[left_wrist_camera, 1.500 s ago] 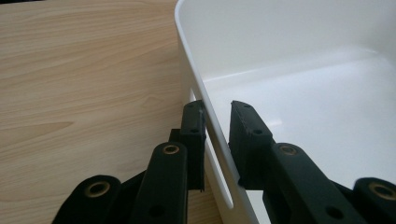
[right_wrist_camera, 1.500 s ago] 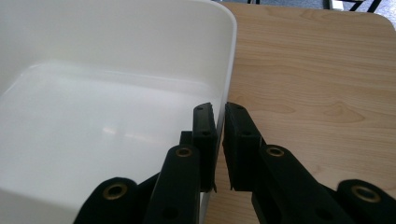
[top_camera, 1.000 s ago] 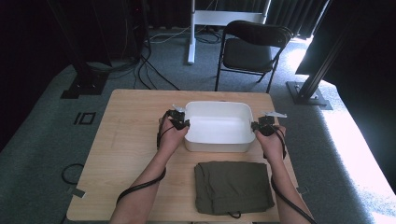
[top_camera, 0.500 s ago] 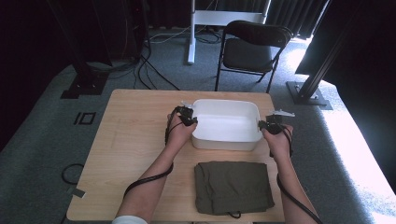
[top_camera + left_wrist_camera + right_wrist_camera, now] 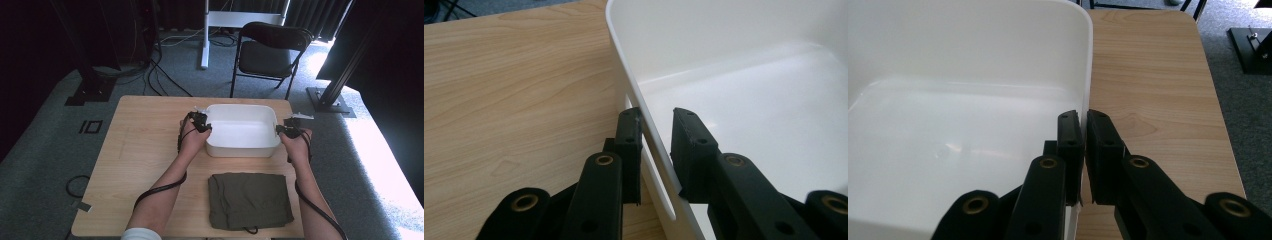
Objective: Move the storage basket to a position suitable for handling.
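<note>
A white plastic tub [image 5: 242, 134] stands empty on the far half of the wooden table [image 5: 145, 145]. My left gripper [image 5: 205, 125] straddles the tub's left wall [image 5: 744, 75], one jaw outside and one inside, and is shut on the rim [image 5: 656, 117]. At the opposite side, my right gripper [image 5: 281, 131] pinches the right wall [image 5: 963, 115], jaws nearly together on the thin edge [image 5: 1083, 116]. A folded dark olive cloth [image 5: 248, 200] lies flat on the table just in front of the tub, between the person's forearms.
A black folding chair [image 5: 270, 55] stands beyond the table's far edge, beside a white post [image 5: 205, 35]. Black stand bases [image 5: 330, 100] and cables [image 5: 160, 75] lie on the grey carpet. Bare wood stretches left of the tub.
Both grippers and the tub have shifted a little to the right and away from the person over the last second, most of it in the first half; the cloth has stayed put.
</note>
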`<act>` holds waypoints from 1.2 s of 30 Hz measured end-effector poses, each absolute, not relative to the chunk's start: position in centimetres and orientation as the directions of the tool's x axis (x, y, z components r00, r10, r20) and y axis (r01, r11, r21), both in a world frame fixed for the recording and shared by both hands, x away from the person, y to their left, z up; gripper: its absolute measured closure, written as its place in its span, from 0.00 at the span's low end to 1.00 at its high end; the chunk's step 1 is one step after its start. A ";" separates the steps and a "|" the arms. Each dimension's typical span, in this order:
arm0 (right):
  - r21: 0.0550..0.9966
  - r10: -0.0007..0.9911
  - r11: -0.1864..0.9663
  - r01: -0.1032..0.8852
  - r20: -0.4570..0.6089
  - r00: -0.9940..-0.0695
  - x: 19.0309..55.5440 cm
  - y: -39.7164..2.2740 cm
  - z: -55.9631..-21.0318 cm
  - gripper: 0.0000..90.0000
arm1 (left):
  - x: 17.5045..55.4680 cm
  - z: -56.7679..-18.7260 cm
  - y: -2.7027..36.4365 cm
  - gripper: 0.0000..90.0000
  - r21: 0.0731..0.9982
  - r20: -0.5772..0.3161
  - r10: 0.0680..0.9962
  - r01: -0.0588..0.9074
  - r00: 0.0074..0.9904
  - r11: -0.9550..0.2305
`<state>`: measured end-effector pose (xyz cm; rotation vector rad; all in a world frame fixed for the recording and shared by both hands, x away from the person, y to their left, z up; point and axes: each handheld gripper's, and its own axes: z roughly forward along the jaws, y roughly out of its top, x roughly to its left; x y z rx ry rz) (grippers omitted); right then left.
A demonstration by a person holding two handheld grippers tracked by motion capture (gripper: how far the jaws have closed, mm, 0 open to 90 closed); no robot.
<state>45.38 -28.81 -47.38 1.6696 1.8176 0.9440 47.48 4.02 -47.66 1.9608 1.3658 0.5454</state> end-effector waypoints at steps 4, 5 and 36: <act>0.766 0.987 0.007 0.643 0.099 -0.130 45.3 -28.9 -47.4 0.95 | 47.5 -47.7 4.1 0.84 0.731 -0.045 0.929 0.646 0.366 -0.219; 0.766 0.986 0.009 0.643 0.099 -0.132 45.3 -28.9 -47.4 0.95 | 47.5 -47.7 4.1 0.84 0.731 -0.044 0.929 0.646 0.368 -0.221; 0.854 0.937 0.107 0.510 0.086 -0.339 42.9 -27.3 -45.8 0.14 | 44.0 -45.3 6.7 0.22 0.806 0.002 0.836 0.494 0.549 -0.327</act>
